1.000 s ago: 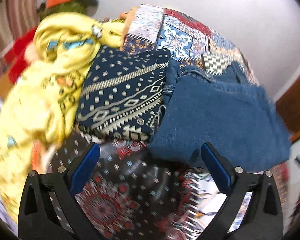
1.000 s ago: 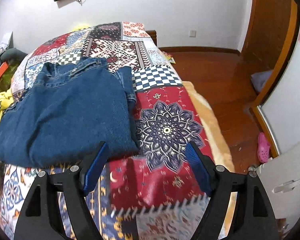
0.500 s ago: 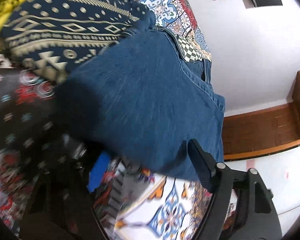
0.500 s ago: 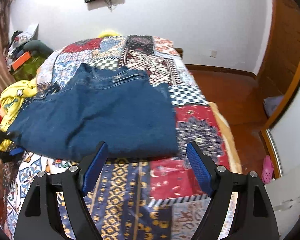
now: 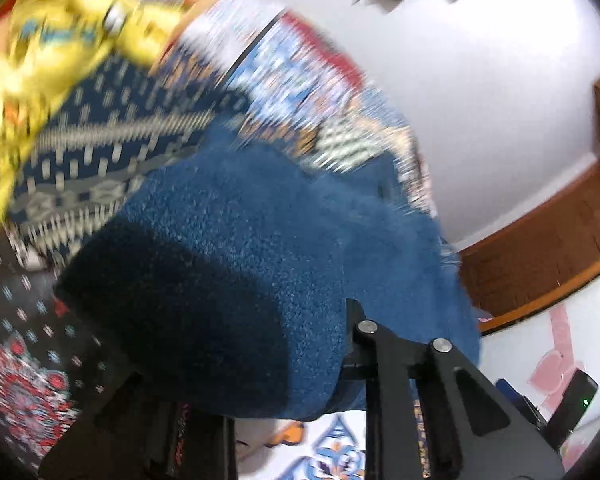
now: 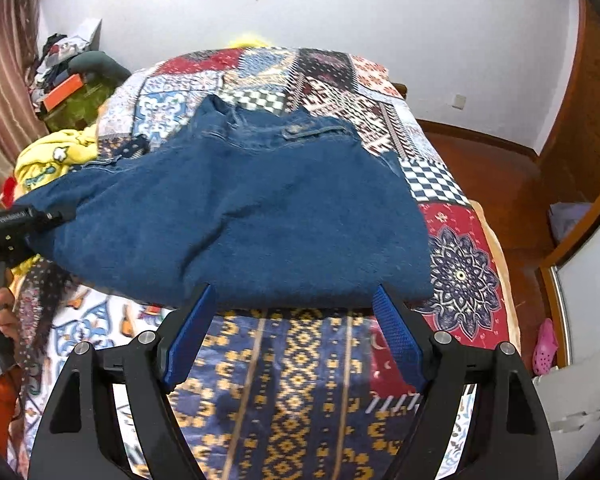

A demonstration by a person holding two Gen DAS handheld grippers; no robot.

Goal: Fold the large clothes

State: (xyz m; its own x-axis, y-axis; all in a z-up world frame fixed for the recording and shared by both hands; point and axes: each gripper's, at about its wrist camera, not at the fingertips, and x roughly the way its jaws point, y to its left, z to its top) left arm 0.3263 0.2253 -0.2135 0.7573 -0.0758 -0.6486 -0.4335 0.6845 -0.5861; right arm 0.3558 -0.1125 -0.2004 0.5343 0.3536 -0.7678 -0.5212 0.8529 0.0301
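Folded blue denim jeans (image 6: 236, 216) lie across the patchwork bedspread (image 6: 300, 376). In the right wrist view my right gripper (image 6: 292, 320) is open, its blue pads (image 6: 396, 336) at the near edge of the jeans, touching nothing clearly. My left gripper (image 6: 32, 220) shows at the jeans' left end. In the blurred left wrist view the jeans (image 5: 260, 260) drape over the left gripper's fingers (image 5: 364, 332), so its pads are hidden and I cannot see whether the jaws are closed.
A yellow garment (image 6: 56, 160) and a navy patterned cloth (image 5: 100, 152) lie at the bed's left. Clutter (image 6: 72, 80) stands by the curtain. Wooden floor (image 6: 500, 184), a pink slipper (image 6: 546, 348) and a white cabinet (image 6: 580, 400) lie to the right.
My left gripper has moved in under the jeans' left end, which now covers its fingers. My right gripper has shifted left and closer to the jeans' near edge, still open.
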